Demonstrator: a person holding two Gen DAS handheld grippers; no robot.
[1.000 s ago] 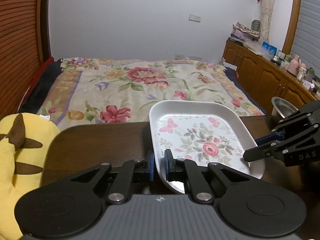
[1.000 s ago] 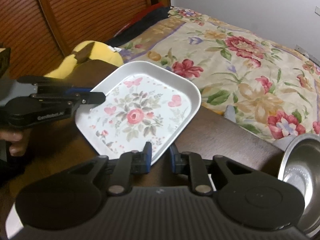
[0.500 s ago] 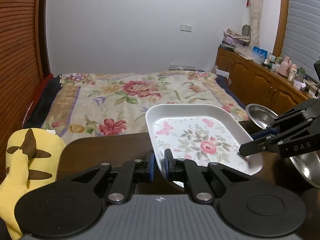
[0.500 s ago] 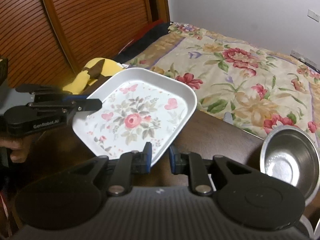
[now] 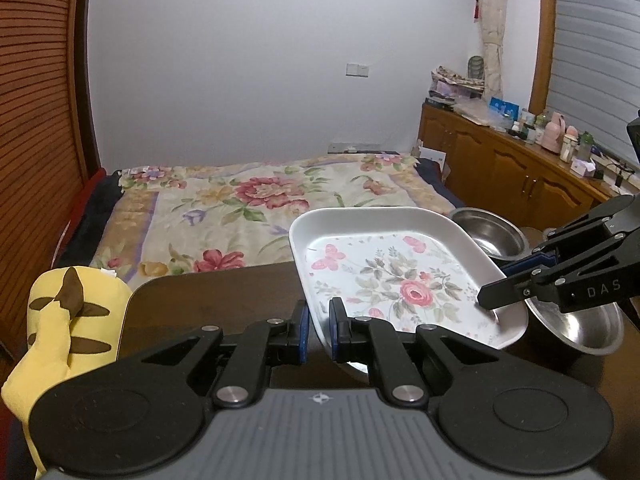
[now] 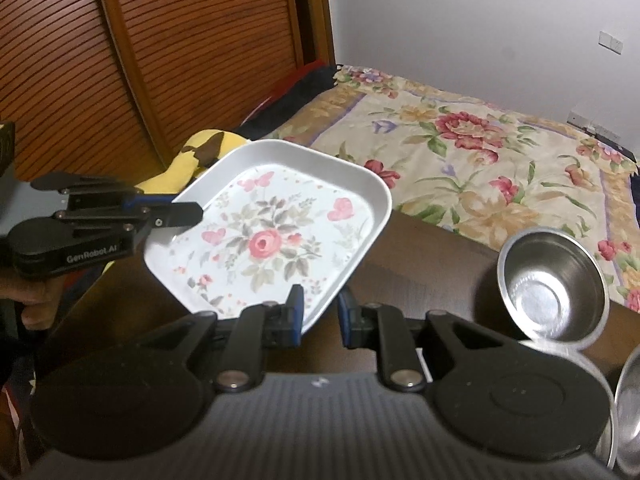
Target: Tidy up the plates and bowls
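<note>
Floral plate (image 5: 404, 276) hanging clear above the dark table (image 5: 224, 292), just beside two steel bowls (image 6: 554, 288). Left gripper (image 5: 318, 326) pinching its near rim, jaws nearly closed; right gripper (image 6: 320, 316) clamping the opposite rim likewise.

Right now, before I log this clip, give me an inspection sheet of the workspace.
Surface: dark wooden table, bare where visible.
Job's things: floral tray plate held off the table, tilted; steel bowls on the table beyond and beside it.
Clutter: yellow plush toy at the table's left edge.
Grippers: left gripper and right gripper each shut on the plate's rim, at opposite sides.
Cables: wires on the far sideboard; none on the table.
Surroundings: bed with flowered cover, slatted wooden doors, white wall.
</note>
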